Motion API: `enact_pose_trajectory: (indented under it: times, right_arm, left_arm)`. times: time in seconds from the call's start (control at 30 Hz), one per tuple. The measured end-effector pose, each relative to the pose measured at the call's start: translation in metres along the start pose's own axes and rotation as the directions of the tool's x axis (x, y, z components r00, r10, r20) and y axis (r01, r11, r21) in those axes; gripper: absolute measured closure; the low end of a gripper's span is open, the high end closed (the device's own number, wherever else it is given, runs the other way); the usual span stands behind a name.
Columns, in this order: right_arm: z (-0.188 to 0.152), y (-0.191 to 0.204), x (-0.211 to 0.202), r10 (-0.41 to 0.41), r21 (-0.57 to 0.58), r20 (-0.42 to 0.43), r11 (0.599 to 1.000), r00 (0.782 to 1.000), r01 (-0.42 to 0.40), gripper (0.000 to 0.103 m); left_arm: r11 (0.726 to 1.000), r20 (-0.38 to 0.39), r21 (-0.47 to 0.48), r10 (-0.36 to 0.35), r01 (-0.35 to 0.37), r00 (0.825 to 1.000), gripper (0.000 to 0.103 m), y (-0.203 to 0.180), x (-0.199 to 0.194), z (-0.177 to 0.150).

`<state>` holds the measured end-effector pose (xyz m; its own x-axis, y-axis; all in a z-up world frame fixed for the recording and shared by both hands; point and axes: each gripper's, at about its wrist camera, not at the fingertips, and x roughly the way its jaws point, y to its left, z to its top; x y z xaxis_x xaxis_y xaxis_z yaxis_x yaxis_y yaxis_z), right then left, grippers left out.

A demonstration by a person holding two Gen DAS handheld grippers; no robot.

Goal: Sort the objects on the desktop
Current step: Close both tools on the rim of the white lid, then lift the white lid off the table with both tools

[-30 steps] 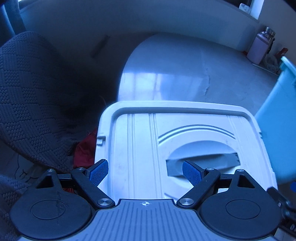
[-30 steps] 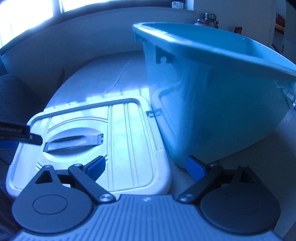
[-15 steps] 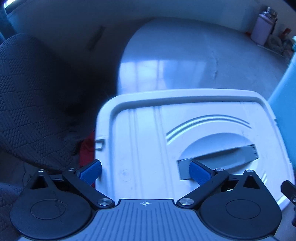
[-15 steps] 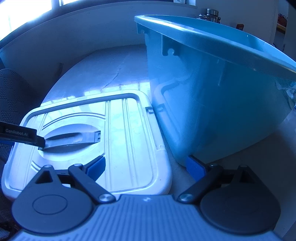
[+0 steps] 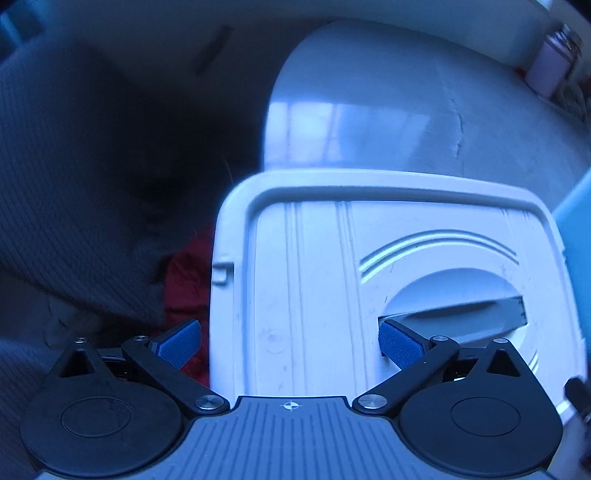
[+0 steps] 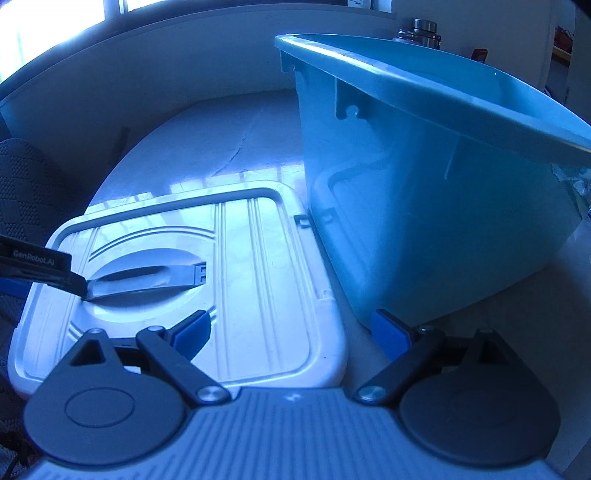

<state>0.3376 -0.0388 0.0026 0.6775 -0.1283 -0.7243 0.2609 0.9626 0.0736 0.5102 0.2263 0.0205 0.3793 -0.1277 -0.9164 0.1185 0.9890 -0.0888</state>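
A white bin lid lies flat on the pale table, its grey handle set in an oval recess. My left gripper is open just above the lid's near left part. One blue pad hangs off the lid's left edge and the other sits at the handle's left end. In the right wrist view the lid lies left of a tall blue bin. My right gripper is open over the lid's near right corner, holding nothing. The left gripper's finger touches the handle's end.
A dark knitted seat and a red cloth lie left of the table's rounded edge. A pink bottle stands at the back right and a metal flask shows behind the bin. A low wall runs behind the table.
My left gripper's fingers have spread wider and it has shifted left, so one pad now hangs past the lid's left edge. The right gripper has barely moved.
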Motion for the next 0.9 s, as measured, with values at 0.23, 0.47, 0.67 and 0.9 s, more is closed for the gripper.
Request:
enact_pose_trajectory:
  times: [0.23,0.47,0.67,0.9]
  right_arm:
    - [-0.001,0.006,0.001,0.010,-0.011,-0.009,1.000,1.000,-0.010,0.009]
    - [0.000,0.013,0.003,0.012,-0.014,-0.014,1.000,1.000,-0.013,0.009]
    - [0.003,0.012,0.001,0.012,-0.025,-0.005,1.000,1.000,-0.012,0.009]
    - [0.006,0.020,0.002,0.064,-0.076,-0.035,0.995,0.997,-0.066,0.009]
  left_arm:
    - [0.973,-0.006,-0.173,-0.153,0.150,0.988,0.000,0.026,0.005,-0.008]
    - [0.983,0.006,-0.092,-0.158,0.158,0.987,0.000,0.022,-0.003,-0.006]
    - [0.984,0.005,-0.059,-0.167,0.167,0.986,0.000,0.031,-0.010,-0.009]
    - [0.990,0.007,-0.015,-0.138,0.138,0.990,0.000,0.056,-0.012,-0.013]
